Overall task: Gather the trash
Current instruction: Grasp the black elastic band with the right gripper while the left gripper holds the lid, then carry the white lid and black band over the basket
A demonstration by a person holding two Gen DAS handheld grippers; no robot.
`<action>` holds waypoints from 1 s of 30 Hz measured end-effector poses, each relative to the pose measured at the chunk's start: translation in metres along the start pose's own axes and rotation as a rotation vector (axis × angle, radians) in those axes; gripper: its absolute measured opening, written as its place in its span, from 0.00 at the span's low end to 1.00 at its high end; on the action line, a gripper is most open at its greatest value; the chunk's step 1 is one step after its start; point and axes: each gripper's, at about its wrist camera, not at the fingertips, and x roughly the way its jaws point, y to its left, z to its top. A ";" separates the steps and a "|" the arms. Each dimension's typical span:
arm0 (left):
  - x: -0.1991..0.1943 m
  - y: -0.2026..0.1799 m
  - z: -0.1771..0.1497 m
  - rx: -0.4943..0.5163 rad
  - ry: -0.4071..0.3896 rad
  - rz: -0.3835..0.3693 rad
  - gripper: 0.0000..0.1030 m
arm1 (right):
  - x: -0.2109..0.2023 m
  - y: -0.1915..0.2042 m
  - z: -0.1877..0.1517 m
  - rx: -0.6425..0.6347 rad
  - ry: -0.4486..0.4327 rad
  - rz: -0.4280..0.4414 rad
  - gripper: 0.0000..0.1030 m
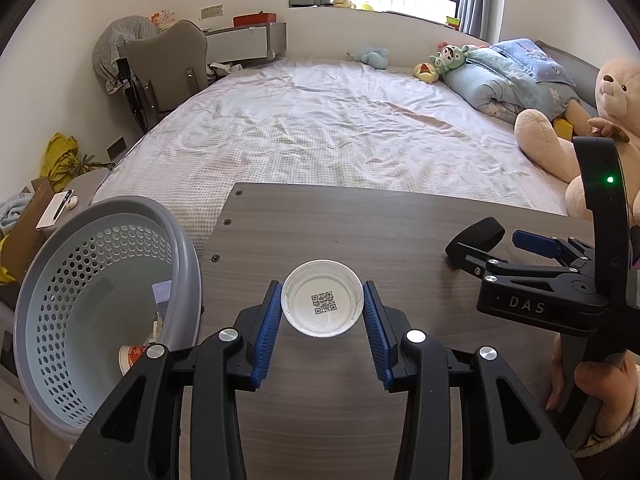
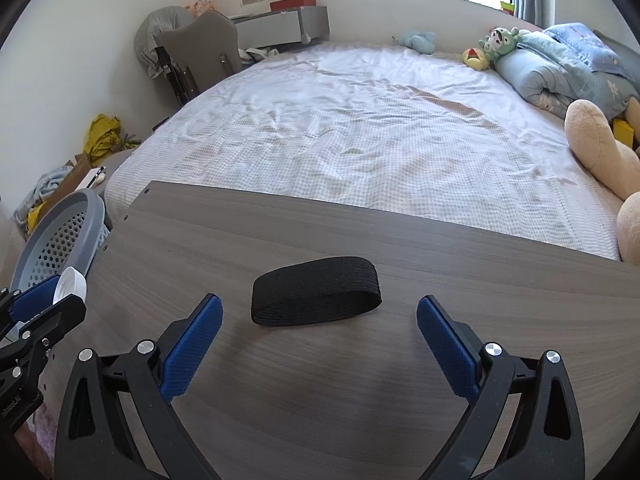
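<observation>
Cap (image 1: 322,304), round, between ribbed fingers (image 1: 267,338).

a small round white plastic lid (image 1: 322,304), open side up with a printed qr code inside, is clamped between blue pads, a flattened black elastic fabric band (image 2: 316,297) lies on the counter, and a grey-rimmed pale blue perforated plastic basket (image 1: 80,264) holding scraps tilts at the left edge.

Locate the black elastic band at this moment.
The black elastic band lies flat on the wooden table, centred just ahead of the open right gripper, untouched.
</observation>
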 end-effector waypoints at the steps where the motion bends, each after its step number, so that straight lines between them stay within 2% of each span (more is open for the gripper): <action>1: 0.000 0.001 0.000 -0.001 0.001 -0.001 0.38 | 0.002 0.001 0.001 -0.005 0.003 0.001 0.92; 4: 0.000 0.001 -0.001 -0.005 0.006 -0.002 0.38 | 0.008 0.004 0.005 -0.021 0.008 -0.013 0.80; 6: 0.000 0.002 -0.001 -0.006 0.006 -0.002 0.38 | 0.010 0.005 0.005 -0.023 0.012 -0.021 0.68; 12: -0.006 0.008 0.000 -0.018 -0.004 0.000 0.38 | 0.001 0.009 0.003 -0.032 -0.019 -0.017 0.48; 18: -0.015 0.014 -0.001 -0.031 -0.017 0.003 0.38 | -0.021 0.011 -0.007 -0.004 -0.033 0.009 0.41; 25: -0.030 0.034 -0.005 -0.053 -0.037 0.016 0.38 | -0.053 0.033 -0.017 -0.003 -0.076 0.048 0.40; 30: -0.037 0.057 -0.007 -0.063 -0.048 0.060 0.38 | -0.065 0.062 -0.020 -0.018 -0.108 0.103 0.41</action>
